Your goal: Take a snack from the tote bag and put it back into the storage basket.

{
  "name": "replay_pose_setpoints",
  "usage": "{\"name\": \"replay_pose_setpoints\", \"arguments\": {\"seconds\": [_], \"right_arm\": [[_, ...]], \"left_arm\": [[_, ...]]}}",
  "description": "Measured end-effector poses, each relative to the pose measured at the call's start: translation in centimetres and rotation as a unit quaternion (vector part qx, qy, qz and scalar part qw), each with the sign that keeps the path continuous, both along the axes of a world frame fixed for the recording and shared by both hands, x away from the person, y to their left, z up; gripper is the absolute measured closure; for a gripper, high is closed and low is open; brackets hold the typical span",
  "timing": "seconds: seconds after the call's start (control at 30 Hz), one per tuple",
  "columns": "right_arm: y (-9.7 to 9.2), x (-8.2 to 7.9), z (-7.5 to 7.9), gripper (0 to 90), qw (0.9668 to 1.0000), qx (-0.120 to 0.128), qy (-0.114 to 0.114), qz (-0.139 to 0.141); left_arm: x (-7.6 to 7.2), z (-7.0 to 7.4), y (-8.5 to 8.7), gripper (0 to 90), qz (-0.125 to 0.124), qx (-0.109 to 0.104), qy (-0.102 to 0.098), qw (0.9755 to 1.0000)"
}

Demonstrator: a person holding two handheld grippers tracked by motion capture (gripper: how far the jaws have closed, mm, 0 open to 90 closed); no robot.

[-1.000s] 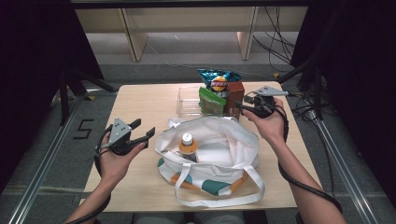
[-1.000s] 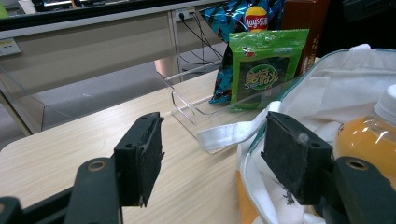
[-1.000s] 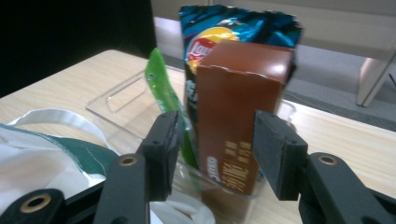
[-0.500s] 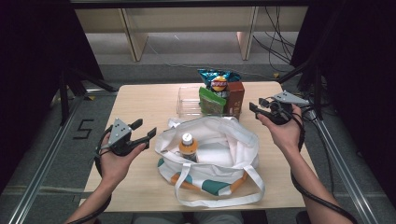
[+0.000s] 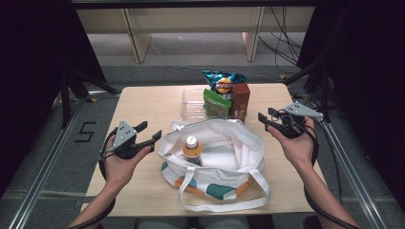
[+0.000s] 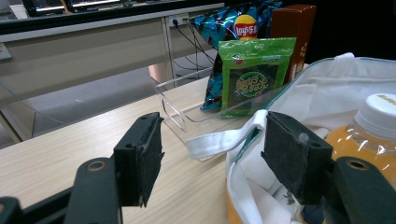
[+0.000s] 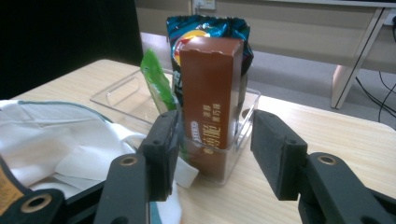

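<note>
- We find the right gripper (image 5: 268, 120) held above the table's (image 5: 143, 102) right edge, at about 3 o'clock from the bag (image 5: 215, 157); its jaws stand apart and nothing lies between them.
- In the right gripper view (image 7: 212, 154) the box (image 7: 211, 93) shows beyond the gap between the jaws, clear of both pads.
- We find the left gripper (image 5: 150, 133) at about 9 o'clock from the bag, near its rim; its jaws stand apart with nothing between them.
- In the left gripper view (image 6: 212, 156) the bag's strap (image 6: 219, 140) lies beyond the gap between the jaws; we see no contact.
- Count: two grippers, one bag, one bottle (image 5: 192, 148), one tray (image 5: 191, 102), one box (image 5: 241, 98), one green packet (image 5: 216, 102), one chip bag (image 5: 223, 82).
- The box stands upright at the tray's right end, at about 12 o'clock from the bag and well apart from the right gripper; its long axis is vertical, top flap up.
- The green packet stands just beside the box on its left; the chip bag stands behind them, at the tray's far side.
- The bottle stands upright inside the bag, cap up.
- The right gripper's jaws point towards 9 o'clock, at the box; the left gripper's jaws point towards 3 o'clock, at the bag.
</note>
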State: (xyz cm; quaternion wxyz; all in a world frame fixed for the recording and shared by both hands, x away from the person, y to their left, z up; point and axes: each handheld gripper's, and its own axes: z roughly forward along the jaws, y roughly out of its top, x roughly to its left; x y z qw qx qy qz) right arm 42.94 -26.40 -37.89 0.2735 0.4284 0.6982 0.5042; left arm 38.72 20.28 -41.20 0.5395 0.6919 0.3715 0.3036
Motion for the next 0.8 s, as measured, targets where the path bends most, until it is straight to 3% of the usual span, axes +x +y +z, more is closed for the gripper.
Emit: {"name": "replay_pose_setpoints", "arguments": {"seconds": [0.13,0.17,0.23,0.33,0.4,0.47,0.57,0.6,0.8], "right_arm": [[0.2,-0.8,0.2,52.1,1.0000,-0.002,-0.006,0.006],[0.4,-1.1,0.2,52.0,1.0000,0.001,0.005,0.007],[0.4,-1.5,-0.2,51.9,0.9999,-0.007,0.001,0.014],[0.8,-2.6,-0.5,51.9,0.9997,-0.001,0.018,0.018],[0.9,-3.0,-0.9,51.9,0.9996,-0.003,0.007,0.026],[1.0,-3.4,-0.9,51.9,0.9996,0.003,0.019,0.023],[0.9,-4.0,-1.5,52.0,0.9997,-0.002,0.011,0.022],[0.8,-4.0,-1.7,52.1,0.9996,-0.011,-0.002,0.026],[0.8,-3.9,-2.1,52.4,0.9997,-0.001,-0.006,0.024]], "left_arm": [[0.2,0.0,-0.1,36.2,-0.004,-0.006,0.002,1.0000],[0.2,0.0,-0.1,36.2,-0.007,-0.009,0.003,0.9999],[0.2,0.0,-0.2,36.1,-0.009,-0.006,0.003,0.9999],[0.1,0.1,-0.3,36.0,-0.005,0.000,-0.002,1.0000],[0.1,0.1,-0.4,35.9,-0.005,0.000,-0.001,1.0000],[0.1,0.1,-0.4,35.8,-0.003,0.000,-0.001,1.0000],[0.0,0.1,-0.6,35.9,-0.005,0.002,0.000,1.0000],[0.1,0.0,-0.7,35.8,-0.007,-0.002,-0.001,1.0000],[0.1,0.0,-0.8,35.7,-0.006,-0.001,0.003,1.0000]]}}
